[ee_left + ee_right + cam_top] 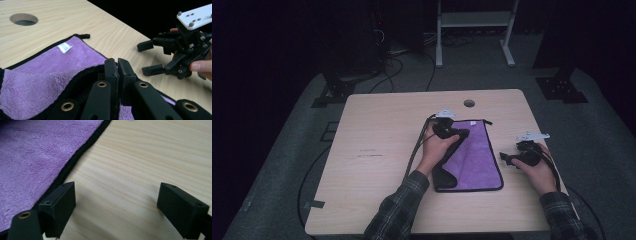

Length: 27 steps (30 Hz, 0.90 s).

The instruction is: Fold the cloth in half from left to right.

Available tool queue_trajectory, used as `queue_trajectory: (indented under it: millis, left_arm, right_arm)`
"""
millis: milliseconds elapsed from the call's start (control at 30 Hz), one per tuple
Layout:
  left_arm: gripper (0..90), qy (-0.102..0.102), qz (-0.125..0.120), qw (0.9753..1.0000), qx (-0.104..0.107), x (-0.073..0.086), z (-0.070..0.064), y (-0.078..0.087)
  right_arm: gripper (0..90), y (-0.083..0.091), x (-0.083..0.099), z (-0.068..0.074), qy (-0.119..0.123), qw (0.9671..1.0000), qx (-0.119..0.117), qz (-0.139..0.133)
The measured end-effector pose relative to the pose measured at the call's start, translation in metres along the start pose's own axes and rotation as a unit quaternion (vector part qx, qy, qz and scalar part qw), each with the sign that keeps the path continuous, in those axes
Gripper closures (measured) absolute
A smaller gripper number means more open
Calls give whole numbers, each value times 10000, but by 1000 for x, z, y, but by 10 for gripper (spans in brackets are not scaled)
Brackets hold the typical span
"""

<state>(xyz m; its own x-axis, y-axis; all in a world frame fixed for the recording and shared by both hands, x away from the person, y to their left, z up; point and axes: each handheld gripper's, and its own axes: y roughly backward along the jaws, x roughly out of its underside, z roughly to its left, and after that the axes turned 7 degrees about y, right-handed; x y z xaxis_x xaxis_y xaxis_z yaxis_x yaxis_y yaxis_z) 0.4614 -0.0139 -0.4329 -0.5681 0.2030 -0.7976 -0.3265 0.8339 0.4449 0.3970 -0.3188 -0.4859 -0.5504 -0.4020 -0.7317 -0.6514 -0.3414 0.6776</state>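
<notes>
On table [377, 150], left gripper [117, 72] fingers apparently pinching purple towel [474, 157] fold, right gripper [116, 207] fingers wide.

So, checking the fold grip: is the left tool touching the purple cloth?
Touching. The left gripper view shows the left tool shut on the purple cloth, pinching its black-edged fold.

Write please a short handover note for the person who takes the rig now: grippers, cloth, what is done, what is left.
Left gripper: shut on the black edge of the cloth, lifting the left side into a fold.
Right gripper: open, holding nothing, above the bare table just right of the cloth.
Cloth: purple, mid-table, mostly flat; its tag is at the far edge.
Done: edge gripped, fold begun.
Left: likely carry the edge across, release, smooth.
</notes>
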Motion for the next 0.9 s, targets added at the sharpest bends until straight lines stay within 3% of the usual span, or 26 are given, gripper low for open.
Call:
queue_trajectory:
  millis: [400, 900]
  left_arm:
    - [867, 86, 29, 9998, 188, -6, -9, -31]
    - [866, 209, 412, 9987, 195, 6, -11, -77]
  right_arm:
    - [143, 0, 0, 0, 8, 10000, -1, -1]
    - [140, 0, 0, 0, 17, 10000, -19, 2]
